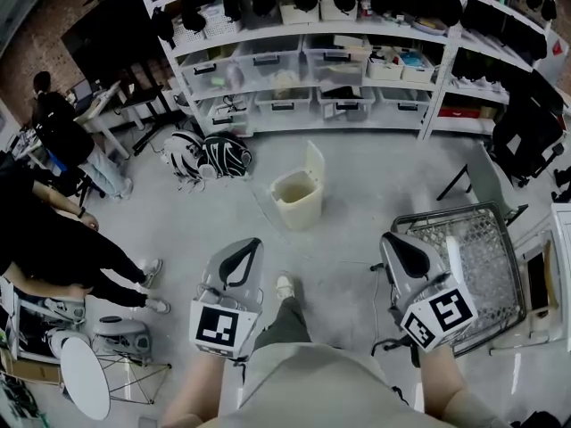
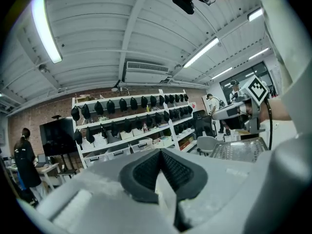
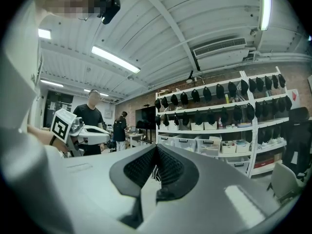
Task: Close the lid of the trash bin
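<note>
A cream trash bin [image 1: 297, 200] stands on the grey floor ahead of me, its lid [image 1: 313, 165] swung upright at the bin's back right. My left gripper [image 1: 235, 261] is held low at the left, well short of the bin, jaws shut and empty. My right gripper [image 1: 409, 254] is at the right, also shut and empty. In the left gripper view the left gripper [image 2: 159, 165] points up at shelves and ceiling; the bin is out of sight there. The right gripper [image 3: 156, 162] likewise faces shelving in its own view.
A wire shopping cart [image 1: 473, 257] stands close at the right. White shelving [image 1: 339, 61] with bins runs along the back. Striped bags [image 1: 207, 156] lie on the floor left of the bin. People [image 1: 62, 239] sit at the left, beside a round white stool [image 1: 85, 377].
</note>
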A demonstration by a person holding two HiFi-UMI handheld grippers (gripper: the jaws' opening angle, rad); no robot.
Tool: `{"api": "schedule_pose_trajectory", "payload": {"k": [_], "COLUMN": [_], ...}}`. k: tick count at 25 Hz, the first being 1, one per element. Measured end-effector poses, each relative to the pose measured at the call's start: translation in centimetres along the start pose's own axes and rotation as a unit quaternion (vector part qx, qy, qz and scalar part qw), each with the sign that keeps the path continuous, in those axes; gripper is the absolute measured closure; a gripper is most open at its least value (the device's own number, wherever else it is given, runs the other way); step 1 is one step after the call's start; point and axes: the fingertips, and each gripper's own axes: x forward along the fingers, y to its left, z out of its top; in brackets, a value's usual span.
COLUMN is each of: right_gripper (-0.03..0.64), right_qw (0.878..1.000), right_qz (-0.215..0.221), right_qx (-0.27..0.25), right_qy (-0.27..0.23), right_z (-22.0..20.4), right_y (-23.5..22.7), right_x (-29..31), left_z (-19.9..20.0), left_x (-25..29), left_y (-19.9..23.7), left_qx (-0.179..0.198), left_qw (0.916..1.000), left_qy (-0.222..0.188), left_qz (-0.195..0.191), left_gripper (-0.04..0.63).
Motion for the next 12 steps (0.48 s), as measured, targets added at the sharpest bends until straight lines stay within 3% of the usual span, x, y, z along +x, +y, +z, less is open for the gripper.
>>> {"api": "schedule_pose_trajectory", "payload": {"k": [12], "right_gripper": [0.614], "right_qw": [0.999], "right_qz": [-0.016], "right_qx": [0.010], "right_qy": [0.032], "right_z": [-1.5], "right_y": [-4.2], "right_x": [12.8], "left_z": [-2.3], "left_x": [11.0], "left_y": [8.8], "left_qx": [0.005], "left_qw": [0.9995], "left_qy": [0.008], "left_qz": [-0.032], "left_gripper": [0.594]}}
